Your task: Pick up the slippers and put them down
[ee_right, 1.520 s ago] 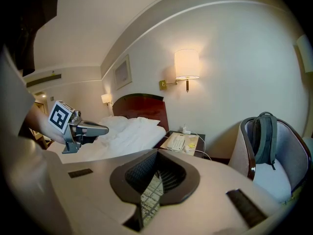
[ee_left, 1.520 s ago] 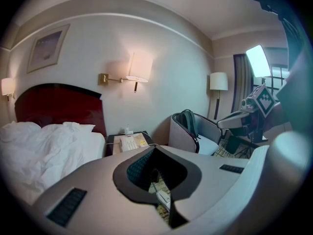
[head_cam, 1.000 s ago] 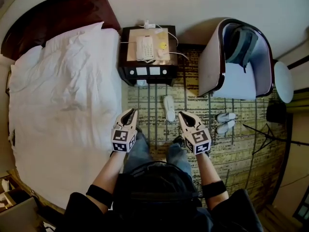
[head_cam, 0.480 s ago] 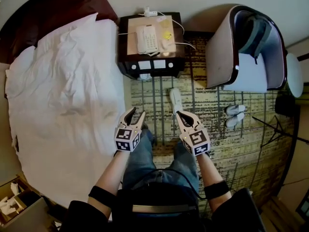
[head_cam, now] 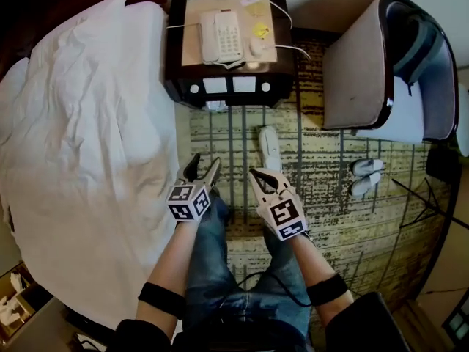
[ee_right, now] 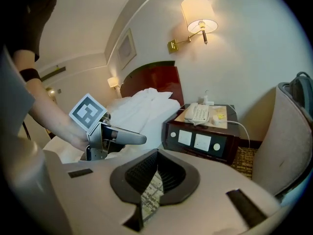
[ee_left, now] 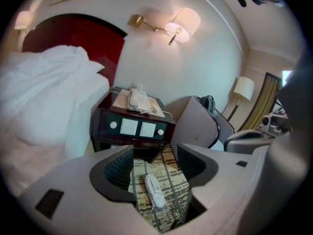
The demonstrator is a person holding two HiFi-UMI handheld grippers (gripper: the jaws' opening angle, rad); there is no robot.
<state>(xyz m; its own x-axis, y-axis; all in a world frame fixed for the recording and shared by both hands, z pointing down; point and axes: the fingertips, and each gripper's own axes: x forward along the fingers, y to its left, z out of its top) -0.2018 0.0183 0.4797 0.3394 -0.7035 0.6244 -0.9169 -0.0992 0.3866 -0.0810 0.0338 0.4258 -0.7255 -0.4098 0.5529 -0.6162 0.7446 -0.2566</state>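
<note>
A single white slipper [head_cam: 270,147] lies on the patterned carpet in front of the nightstand. In the left gripper view the same slipper [ee_left: 154,191] shows on the floor beyond the jaws, not touched. My left gripper [head_cam: 201,169] hovers left of it; its jaws have just been opening and stand open with nothing between them. My right gripper [head_cam: 256,174] is just below the slipper in the head view, shut and holding nothing. In the right gripper view the shut jaws [ee_right: 155,173] leave only a sliver of carpet visible, and the left gripper [ee_right: 112,138] shows at the left.
A dark nightstand [head_cam: 183,72] with a white phone [head_cam: 220,37] stands ahead. The bed [head_cam: 80,138] fills the left side. A grey armchair [head_cam: 359,64] is at the right, with a pair of slippers [head_cam: 365,176] on the carpet below it. A tripod leg [head_cam: 421,196] runs along the far right.
Both grippers have come down toward the carpet and nearer the single slipper. The left jaws went from shut to open. The right jaws stayed shut.
</note>
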